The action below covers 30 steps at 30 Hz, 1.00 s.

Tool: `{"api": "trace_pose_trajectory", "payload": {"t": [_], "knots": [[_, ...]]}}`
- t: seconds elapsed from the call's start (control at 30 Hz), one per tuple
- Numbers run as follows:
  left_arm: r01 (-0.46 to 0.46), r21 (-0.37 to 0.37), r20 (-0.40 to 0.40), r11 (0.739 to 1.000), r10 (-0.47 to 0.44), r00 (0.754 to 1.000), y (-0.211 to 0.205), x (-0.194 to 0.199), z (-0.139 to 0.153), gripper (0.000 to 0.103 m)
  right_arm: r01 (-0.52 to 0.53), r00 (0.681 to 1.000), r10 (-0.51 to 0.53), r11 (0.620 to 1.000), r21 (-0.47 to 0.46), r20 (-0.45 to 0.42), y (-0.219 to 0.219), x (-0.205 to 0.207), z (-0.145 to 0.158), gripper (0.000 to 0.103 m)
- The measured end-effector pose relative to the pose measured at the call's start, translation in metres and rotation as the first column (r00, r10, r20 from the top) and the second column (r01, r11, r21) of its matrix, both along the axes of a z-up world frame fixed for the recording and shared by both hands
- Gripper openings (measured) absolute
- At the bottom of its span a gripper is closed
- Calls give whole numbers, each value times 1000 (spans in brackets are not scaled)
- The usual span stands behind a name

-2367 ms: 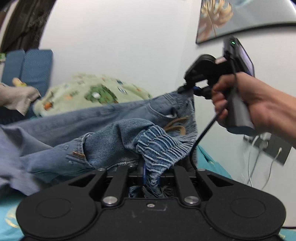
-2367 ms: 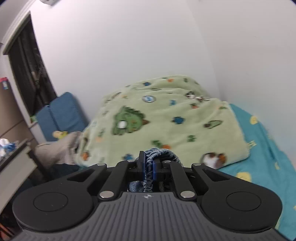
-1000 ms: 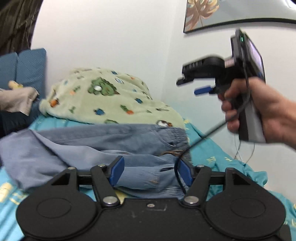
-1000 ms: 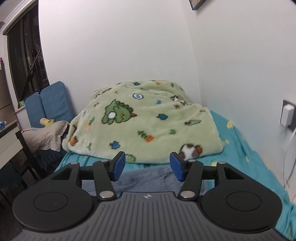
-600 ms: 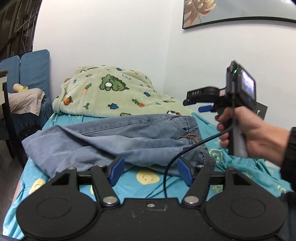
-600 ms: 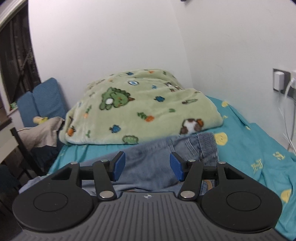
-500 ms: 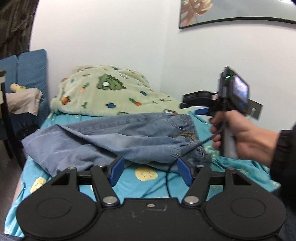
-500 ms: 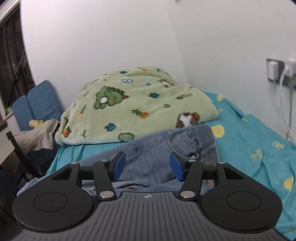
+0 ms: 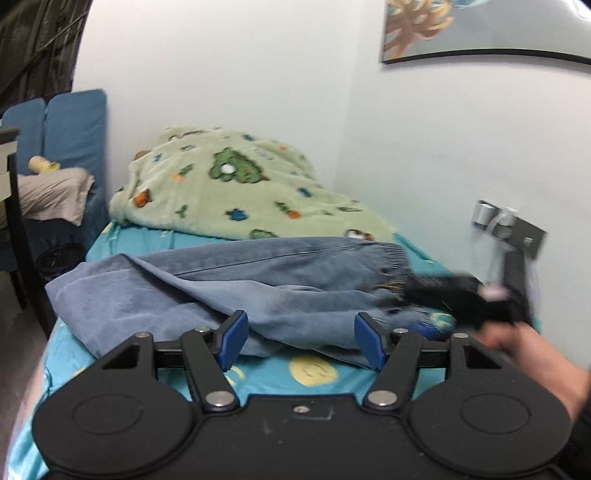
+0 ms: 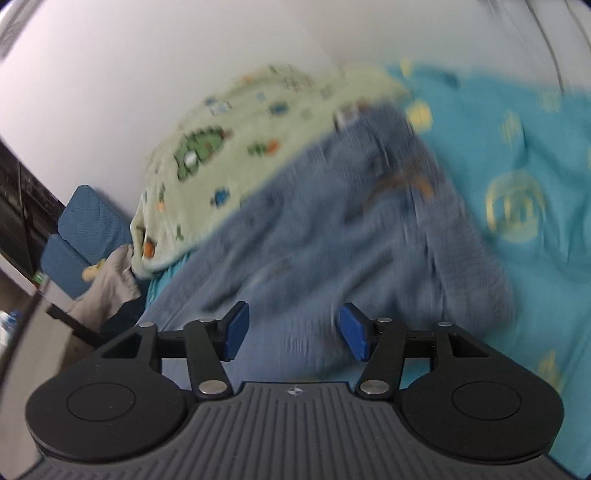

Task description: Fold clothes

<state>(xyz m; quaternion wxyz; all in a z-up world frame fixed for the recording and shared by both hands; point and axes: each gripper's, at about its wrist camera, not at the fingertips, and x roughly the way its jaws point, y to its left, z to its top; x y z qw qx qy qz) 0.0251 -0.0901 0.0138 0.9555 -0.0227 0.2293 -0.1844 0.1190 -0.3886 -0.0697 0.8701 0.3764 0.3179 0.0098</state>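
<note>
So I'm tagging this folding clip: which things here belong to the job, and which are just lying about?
Part of the job:
- jeans, lying on the bed
- left claw, open
- right claw, opening, nothing pinched

Just lying about:
- dinosaur blanket
- teal bedsheet
- wall picture
- beige cloth on the blue cushions

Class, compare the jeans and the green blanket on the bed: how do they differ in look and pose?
The jeans are plain blue denim; the blanket is pale green fleece with cartoon prints. The jeans lie spread low across the sheet; the blanket is heaped high by the wall. Neither is being gripped.
</note>
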Motion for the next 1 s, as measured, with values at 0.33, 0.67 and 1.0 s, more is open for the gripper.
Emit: {"api": "trace_pose_trajectory", "payload": {"t": [0.33,0.67,1.0], "knots": [[-134,-82,-117,988,124,985,17,88,-33,61,358,925,-302,897,258,-232,-46,-17,-54,80],[-223,-169,-245,960,178,953,49,118,-67,61,441,894,-393,858,261,-216,-58,9,-68,80],[-282,-237,-255,930,220,941,71,112,-63,60,434,900,-435,884,176,-33,-71,11,-31,29]]}}
